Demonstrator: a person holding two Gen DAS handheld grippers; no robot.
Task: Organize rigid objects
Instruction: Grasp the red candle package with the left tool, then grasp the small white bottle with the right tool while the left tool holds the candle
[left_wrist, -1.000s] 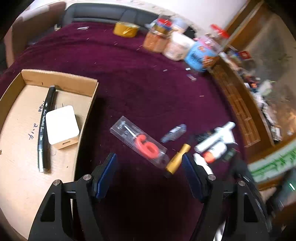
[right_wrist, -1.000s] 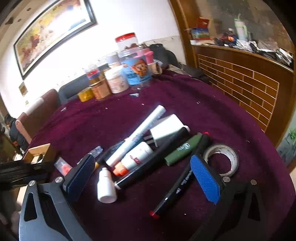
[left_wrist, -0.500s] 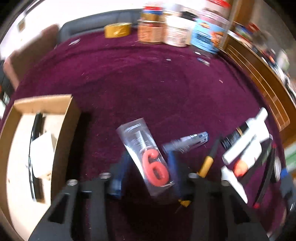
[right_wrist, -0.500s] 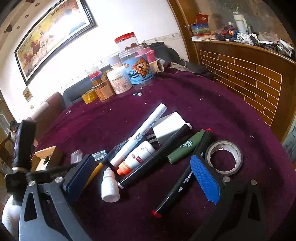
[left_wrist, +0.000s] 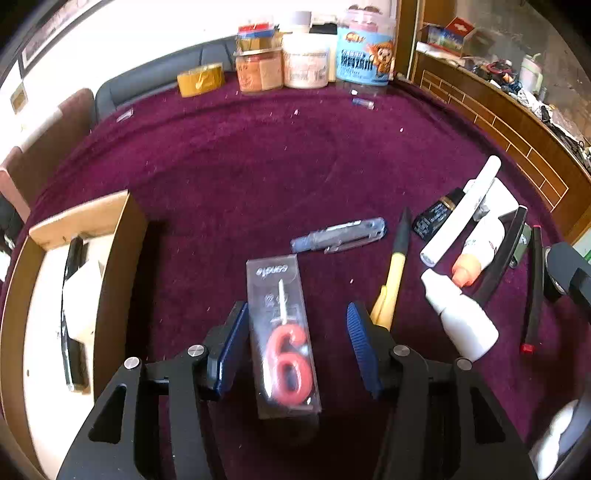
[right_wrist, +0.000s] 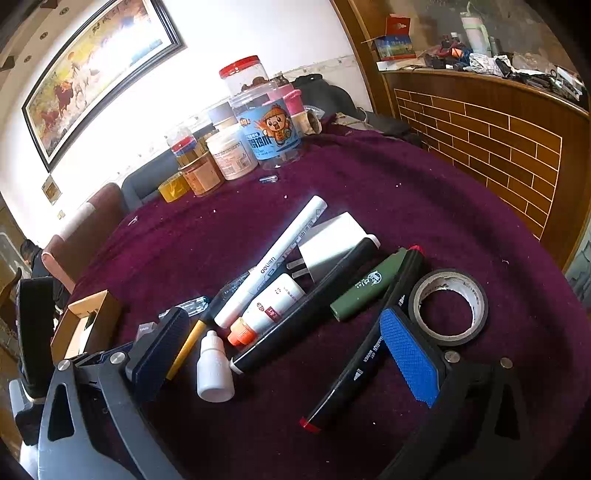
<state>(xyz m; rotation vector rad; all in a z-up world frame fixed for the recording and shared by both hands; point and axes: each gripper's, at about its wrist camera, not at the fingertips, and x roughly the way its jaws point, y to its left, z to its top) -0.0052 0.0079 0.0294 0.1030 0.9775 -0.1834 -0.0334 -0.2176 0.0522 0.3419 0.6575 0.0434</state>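
A clear case holding a red "6" candle (left_wrist: 282, 339) lies on the purple cloth between the pads of my left gripper (left_wrist: 295, 347). The jaws are open around it, the left pad close to the case, the right pad apart. A cardboard box (left_wrist: 118, 266) at the left holds a black marker and a white block. My right gripper (right_wrist: 284, 350) is open and empty above a pile of pens, a white dropper bottle (right_wrist: 214, 365), a glue bottle (right_wrist: 269, 306), a black marker (right_wrist: 365, 354) and a tape roll (right_wrist: 448, 306).
Jars and tubs (left_wrist: 306, 62) and a yellow tape roll (left_wrist: 201, 79) stand at the table's far edge. A blue pen (left_wrist: 340, 234) and a yellow-handled tool (left_wrist: 393, 273) lie just beyond the case. A wooden counter (right_wrist: 498, 122) borders the right.
My left gripper has moved forward and down over the candle case, so the case now lies between its pads. The jaws have narrowed. The right gripper has barely moved.
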